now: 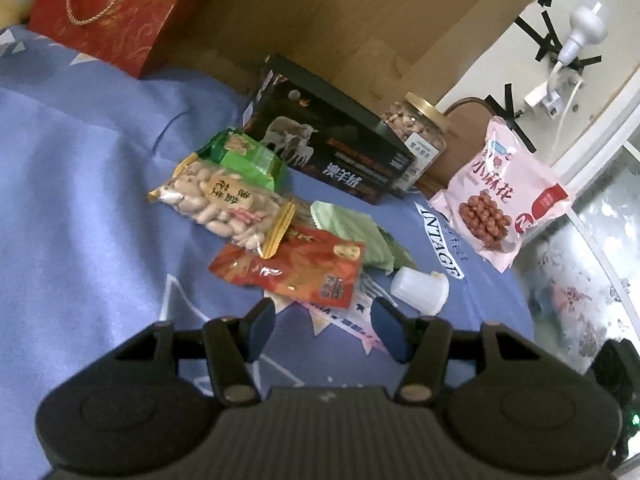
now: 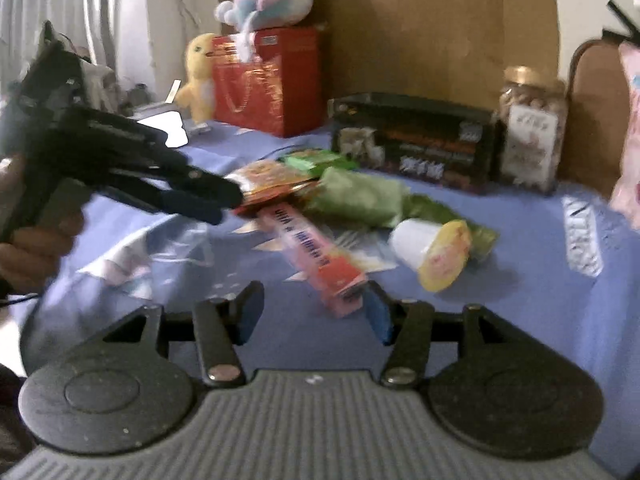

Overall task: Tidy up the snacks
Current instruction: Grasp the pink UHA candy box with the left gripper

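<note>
Across the left wrist view, centre frame: a heap of snack packets on a blue bedsheet (image 1: 80, 200). Peanut bag (image 1: 224, 204) with yellow ends, writing too tilted to read; red packet (image 1: 296, 268) just below it, green packet (image 1: 360, 236) to its right. Black box (image 1: 332, 140) behind, showing sheep and the characters 澳羊奶. Printed on the sheet at right of centre: "INTAGE" in a white band. Pink bag (image 1: 500, 200) at right, marked 小麻花, leaning upright. Clear jar (image 1: 416, 128) with gold lid, filled with nuts, touching the box's right end. White jelly cup (image 1: 420, 290) lay on its side near the lower centre. Red gift bag (image 1: 116, 12) at upper left. Left gripper (image 1: 324, 330) at bottom, blue pads spread apart, nothing pinched, hanging just short of the red packet's edge.

Over in the right wrist view, blurred: right gripper (image 2: 314, 314) at bottom, jaws spread, a pink stick pack (image 2: 316, 256) with unreadable print reaching down between them, its end close to the right pad; contact could not be told. Same jelly cup (image 2: 432, 252), yellow foil lid facing the lens. Left gripper (image 2: 224, 200) again at left, held by a hand (image 2: 32, 248), tips over the heap. Plush toys (image 2: 264, 4) at top.
</note>
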Demonstrator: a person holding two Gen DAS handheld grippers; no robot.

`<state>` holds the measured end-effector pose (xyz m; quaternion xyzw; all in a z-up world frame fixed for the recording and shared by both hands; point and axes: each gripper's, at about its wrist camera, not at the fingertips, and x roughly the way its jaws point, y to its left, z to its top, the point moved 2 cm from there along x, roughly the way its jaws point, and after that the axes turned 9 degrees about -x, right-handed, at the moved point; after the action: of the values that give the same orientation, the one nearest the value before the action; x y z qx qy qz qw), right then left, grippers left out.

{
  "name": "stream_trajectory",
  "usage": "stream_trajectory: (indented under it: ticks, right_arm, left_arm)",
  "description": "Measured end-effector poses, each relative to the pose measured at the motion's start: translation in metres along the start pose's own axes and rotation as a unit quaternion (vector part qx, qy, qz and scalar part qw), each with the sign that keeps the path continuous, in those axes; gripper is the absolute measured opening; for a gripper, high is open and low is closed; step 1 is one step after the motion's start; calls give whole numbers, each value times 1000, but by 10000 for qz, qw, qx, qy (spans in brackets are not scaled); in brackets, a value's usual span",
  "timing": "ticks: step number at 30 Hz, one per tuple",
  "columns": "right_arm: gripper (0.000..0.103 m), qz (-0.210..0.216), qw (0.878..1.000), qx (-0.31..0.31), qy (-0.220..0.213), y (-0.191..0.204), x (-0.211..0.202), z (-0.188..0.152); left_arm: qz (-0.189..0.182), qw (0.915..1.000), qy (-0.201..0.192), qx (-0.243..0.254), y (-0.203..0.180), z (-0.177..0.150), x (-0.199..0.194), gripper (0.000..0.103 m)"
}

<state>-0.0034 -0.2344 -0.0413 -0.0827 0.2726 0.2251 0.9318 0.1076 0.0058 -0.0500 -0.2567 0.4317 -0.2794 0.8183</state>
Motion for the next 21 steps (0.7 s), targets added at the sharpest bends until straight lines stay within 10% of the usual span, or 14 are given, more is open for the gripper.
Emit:
stream_trajectory:
  ticks: [3, 5, 8, 21]
  right_arm:
    - [60, 76, 9998, 190, -48, -10, 16, 4]
    - [36, 105, 9998, 116, 120, -7, 24, 4]
    - [28, 279, 9992, 167, 231, -6, 12, -2]
    - [51, -936, 9944, 398, 291, -47, -84, -64]
  left_arm:
    - [-20, 9999, 116, -27, -2, -2, 5, 60]
    - [-24, 9998, 171, 20, -7, -4, 7, 60]
    - [-96, 9995, 230, 194, -16, -9, 9, 64]
    - [-86, 9884, 732, 1331, -87, -36, 51, 67]
